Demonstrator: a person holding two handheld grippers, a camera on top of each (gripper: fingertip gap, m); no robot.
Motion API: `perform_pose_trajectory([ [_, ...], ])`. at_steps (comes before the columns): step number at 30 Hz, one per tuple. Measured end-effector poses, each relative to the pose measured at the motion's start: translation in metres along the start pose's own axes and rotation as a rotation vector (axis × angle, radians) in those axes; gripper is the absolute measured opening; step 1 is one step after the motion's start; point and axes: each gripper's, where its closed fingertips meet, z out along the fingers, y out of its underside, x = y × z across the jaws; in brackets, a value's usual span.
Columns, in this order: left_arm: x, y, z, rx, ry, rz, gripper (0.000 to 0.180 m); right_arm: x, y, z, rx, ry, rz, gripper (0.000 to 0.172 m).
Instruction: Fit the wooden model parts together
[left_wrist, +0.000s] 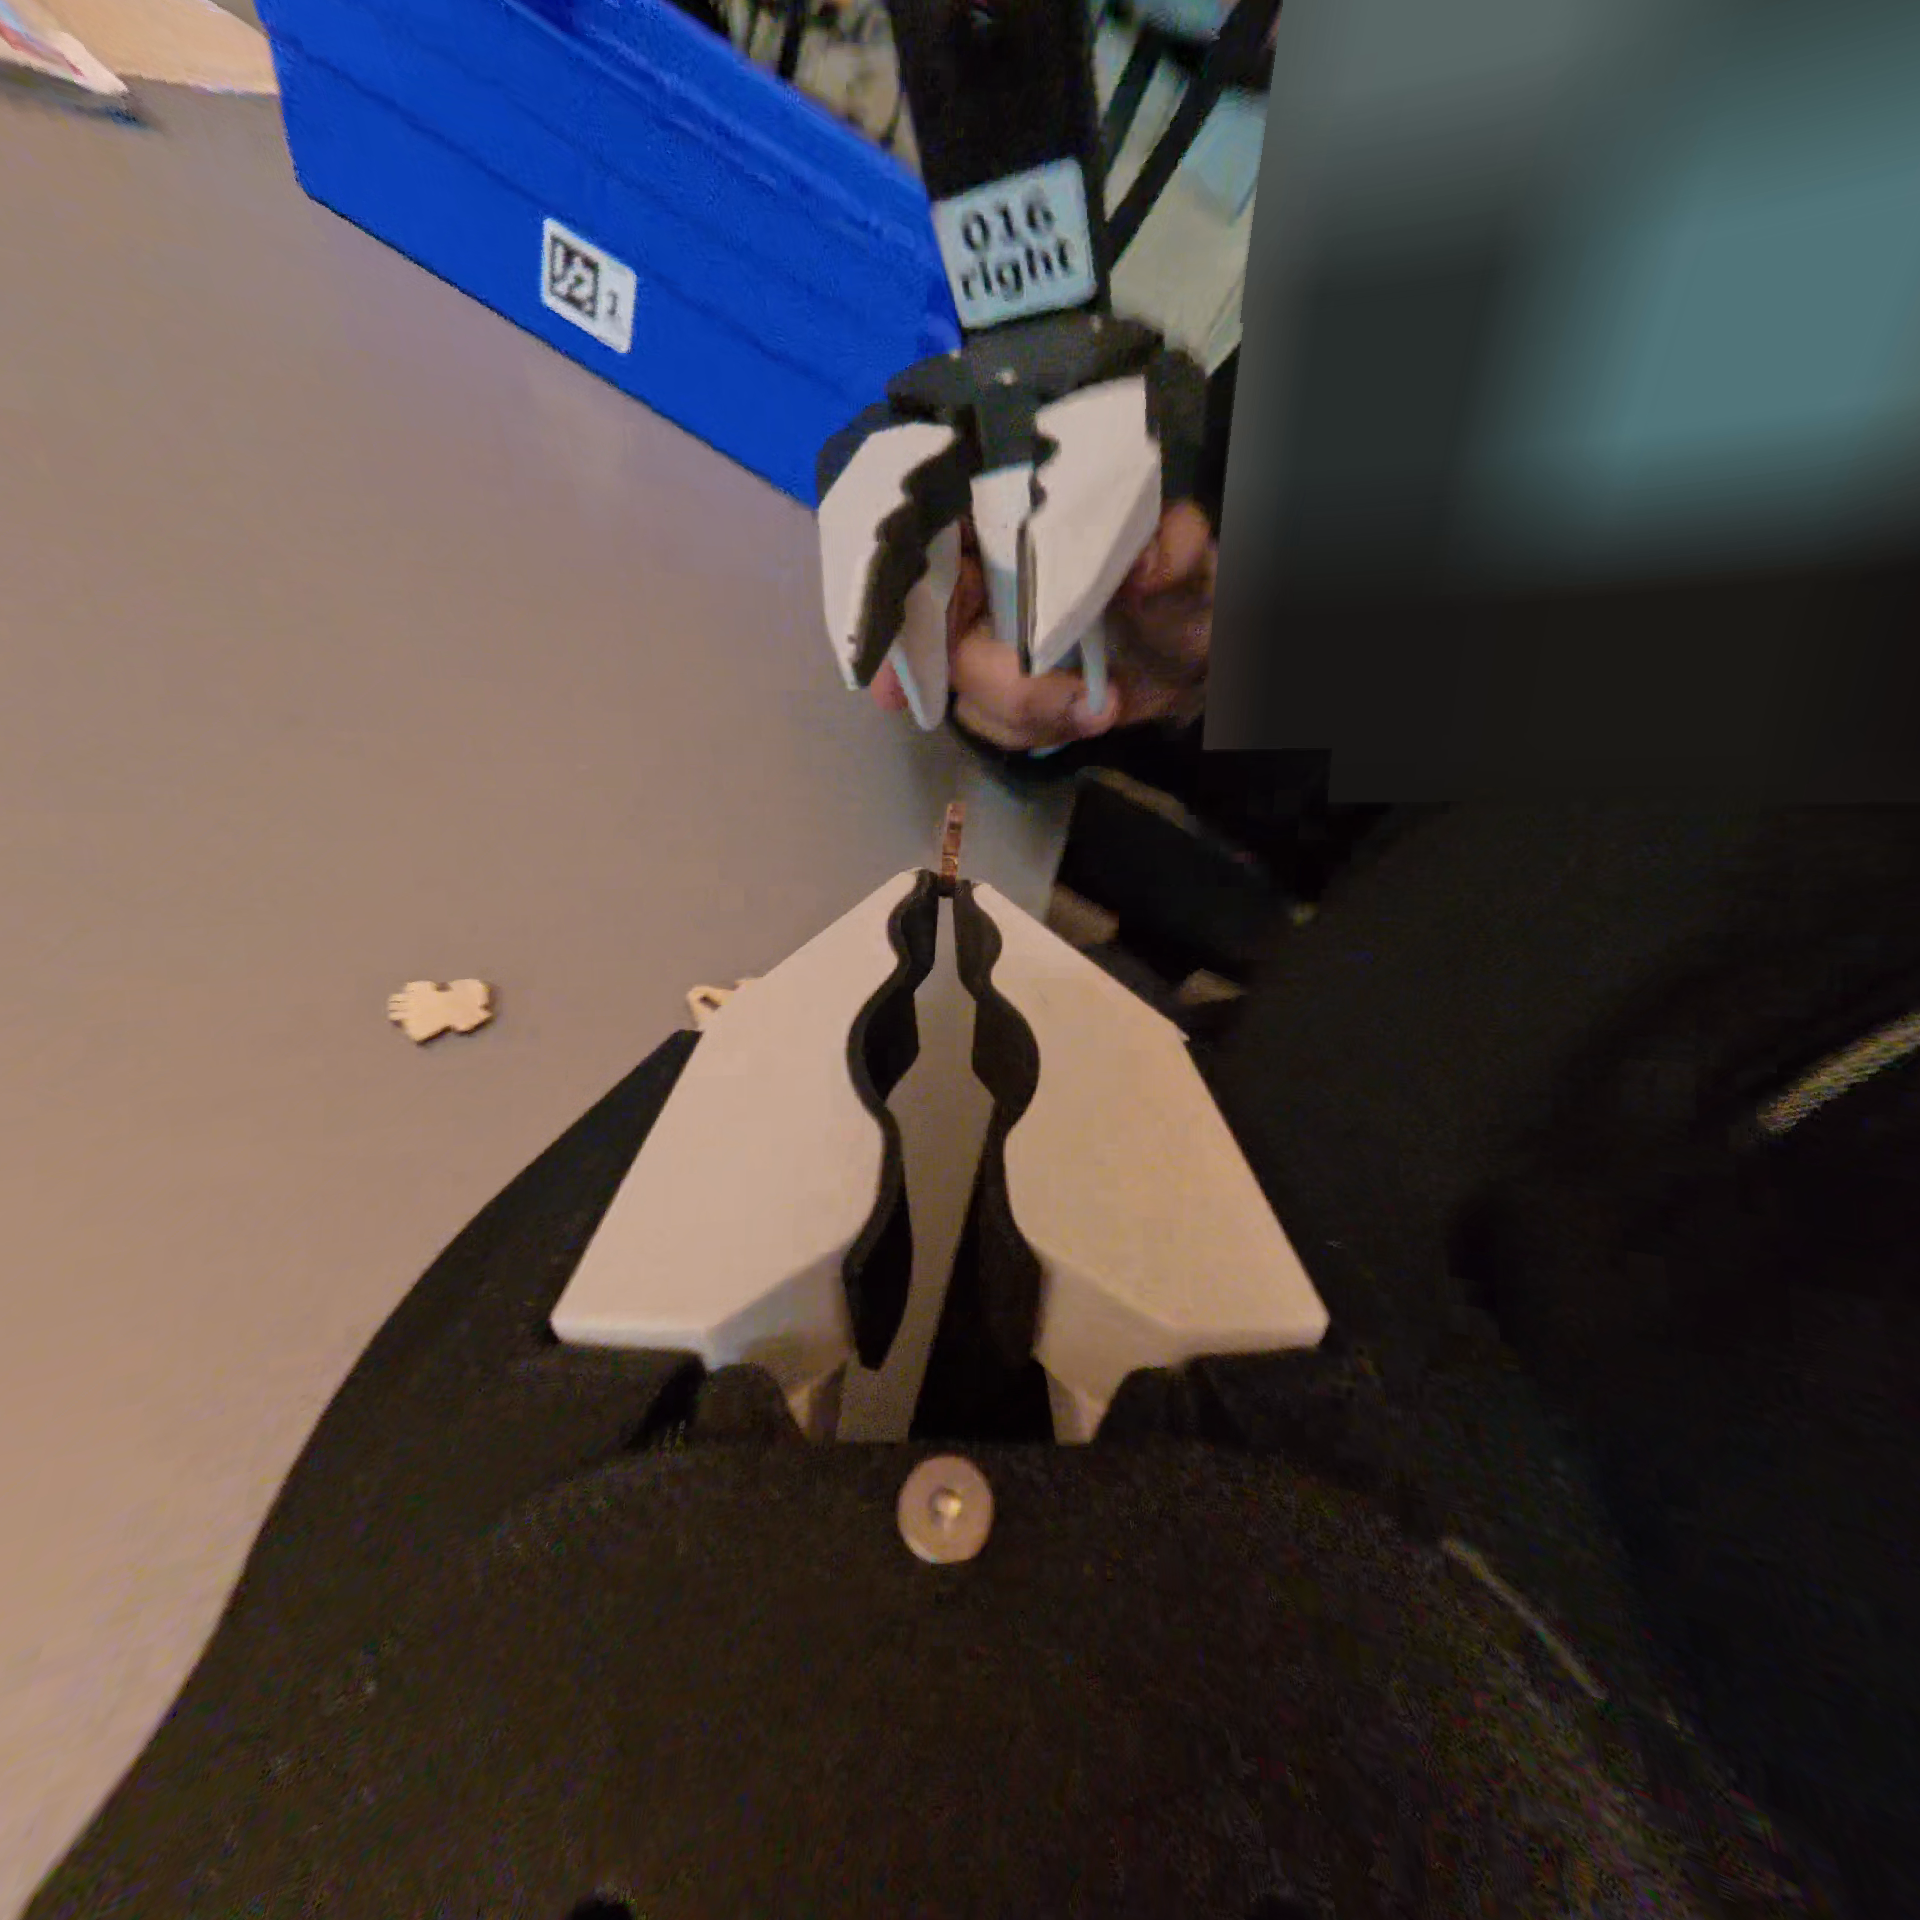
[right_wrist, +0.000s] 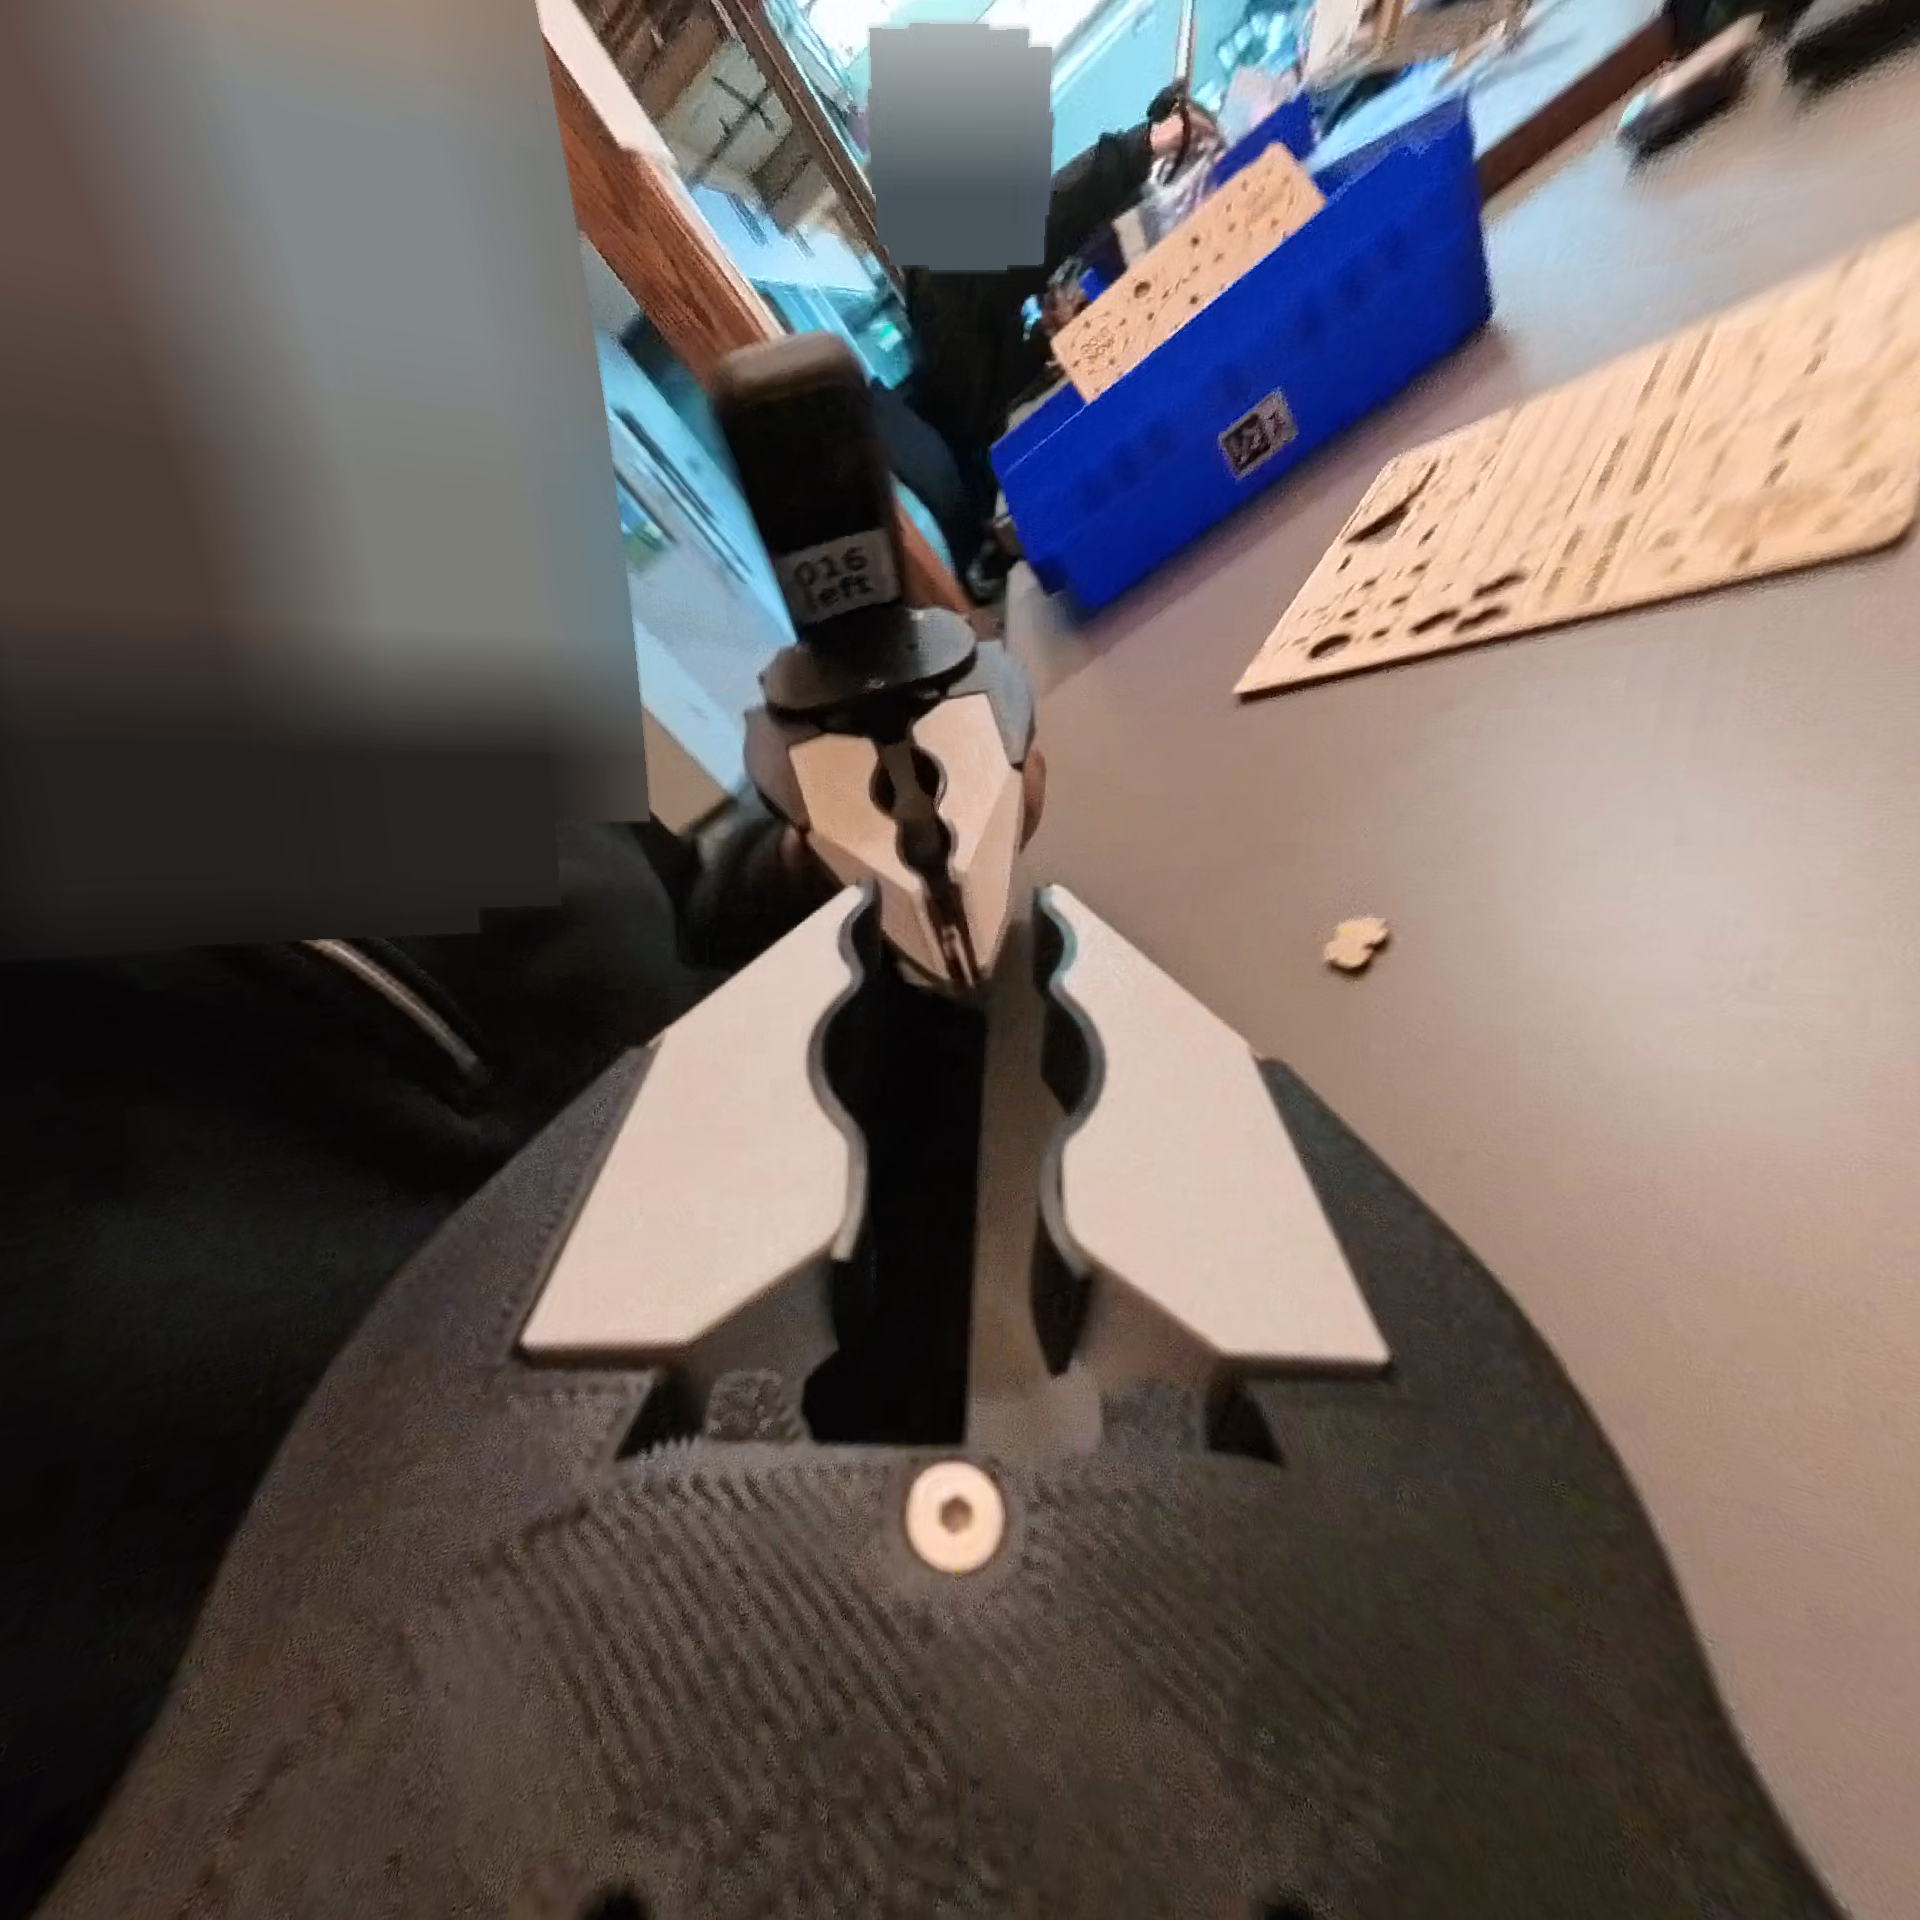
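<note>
In the left wrist view my left gripper (left_wrist: 948, 885) is shut on a small thin wooden part (left_wrist: 953, 836), seen edge-on and sticking out past the fingertips above the grey table (left_wrist: 312, 675). My right gripper (left_wrist: 997, 696) hangs just beyond it, tips down, open with nothing between its pads. In the right wrist view my right gripper (right_wrist: 956, 914) is open, and the shut tips of the left gripper (right_wrist: 951, 961) point in between its fingers. A loose wooden part (left_wrist: 442, 1008) lies on the table to the left; it also shows in the right wrist view (right_wrist: 1356, 943).
A blue bin (left_wrist: 582, 187) stands at the back and holds a punched wooden sheet (right_wrist: 1184, 270). Another punched wooden sheet (right_wrist: 1621, 488) lies flat at the right. A second small wooden part (left_wrist: 717, 1000) peeks out beside my left finger. A person's hand (left_wrist: 1049, 686) holds the right gripper. Both grippers' tips are close together, under 4 cm apart.
</note>
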Motion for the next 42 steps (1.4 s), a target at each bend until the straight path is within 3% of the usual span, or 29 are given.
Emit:
perform_pose_trajectory([
  [5,0.004,-0.014,-0.006,0.140,0.174,-0.230,0.001,-0.002,0.011,0.009,-0.111,0.105,-0.206,0.017],
  [12,0.008,-0.015,-0.004,0.148,0.200,-0.245,0.000,-0.007,0.012,0.019,-0.119,0.066,-0.207,0.005],
  [23,0.008,-0.018,-0.007,0.181,0.221,-0.271,0.001,-0.010,0.011,0.022,-0.126,0.069,-0.153,0.000],
  [28,-0.011,-0.007,-0.009,0.096,0.044,-0.191,0.017,0.006,0.012,0.010,-0.173,0.206,-0.050,0.001],
  [33,-0.044,0.022,-0.007,-0.106,-0.248,-0.009,0.028,0.034,0.047,-0.006,-0.433,0.486,0.035,0.000],
  [38,-0.045,0.041,0.003,-0.238,-0.286,0.026,0.028,0.039,0.073,0.006,-0.654,0.605,0.017,0.000],
  [42,-0.046,0.049,0.005,-0.279,-0.291,0.020,0.023,0.041,0.081,0.009,-0.728,0.660,0.002,0.000],
])
